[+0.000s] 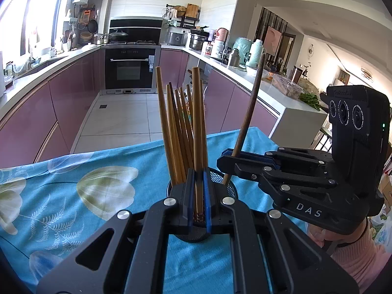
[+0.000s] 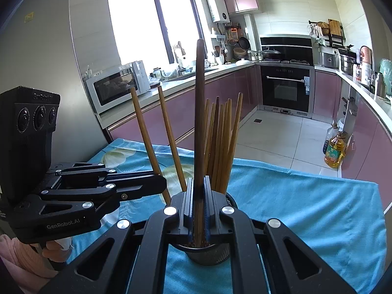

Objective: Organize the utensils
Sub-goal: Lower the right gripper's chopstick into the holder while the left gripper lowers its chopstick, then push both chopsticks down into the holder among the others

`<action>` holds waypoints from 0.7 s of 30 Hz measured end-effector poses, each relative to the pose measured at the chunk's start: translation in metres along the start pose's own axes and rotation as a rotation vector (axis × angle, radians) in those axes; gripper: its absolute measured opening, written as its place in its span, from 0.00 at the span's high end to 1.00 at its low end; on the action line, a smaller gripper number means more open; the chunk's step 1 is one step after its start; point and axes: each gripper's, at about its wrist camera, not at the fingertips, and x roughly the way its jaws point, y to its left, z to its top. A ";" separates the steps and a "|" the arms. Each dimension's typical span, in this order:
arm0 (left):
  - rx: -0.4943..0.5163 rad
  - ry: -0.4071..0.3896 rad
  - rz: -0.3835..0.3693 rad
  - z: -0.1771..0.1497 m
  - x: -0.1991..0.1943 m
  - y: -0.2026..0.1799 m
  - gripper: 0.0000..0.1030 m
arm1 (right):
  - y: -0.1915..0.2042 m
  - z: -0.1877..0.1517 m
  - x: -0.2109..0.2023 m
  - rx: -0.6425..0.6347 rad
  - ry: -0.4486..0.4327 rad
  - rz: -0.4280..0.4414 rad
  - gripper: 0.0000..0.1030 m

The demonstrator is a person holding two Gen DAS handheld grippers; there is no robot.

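A black mesh utensil holder [image 1: 220, 177] [image 2: 208, 252] stands on a blue flowered tablecloth [image 1: 73, 183], right under both grippers. Several light wooden chopsticks [image 1: 176, 134] [image 2: 220, 147] stand upright in it. My left gripper [image 1: 199, 174] [image 2: 163, 183] is shut on light wooden chopsticks [image 1: 197, 122] [image 2: 144, 127] whose lower ends reach into the holder. From the right, my right gripper [image 1: 224, 158] [image 2: 199, 178] is shut on a single dark brown chopstick [image 1: 252, 98] [image 2: 199, 98], held nearly upright with its lower end at the holder's rim.
The table's far edge drops to a tiled kitchen floor between pink cabinets. An oven [image 1: 129, 68] is at the back, a microwave [image 2: 115, 88] on the left counter, an oil bottle [image 2: 334, 152] on the floor. A pink sleeve [image 1: 355, 252] shows behind the right gripper.
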 end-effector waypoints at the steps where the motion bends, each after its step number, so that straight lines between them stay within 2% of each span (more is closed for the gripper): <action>1: -0.001 0.000 0.001 0.000 0.000 0.000 0.93 | 0.000 0.000 0.001 -0.001 0.003 0.000 0.94; 21: -0.022 0.011 0.032 0.007 0.013 0.005 0.92 | 0.000 0.000 0.014 0.004 0.026 0.005 0.94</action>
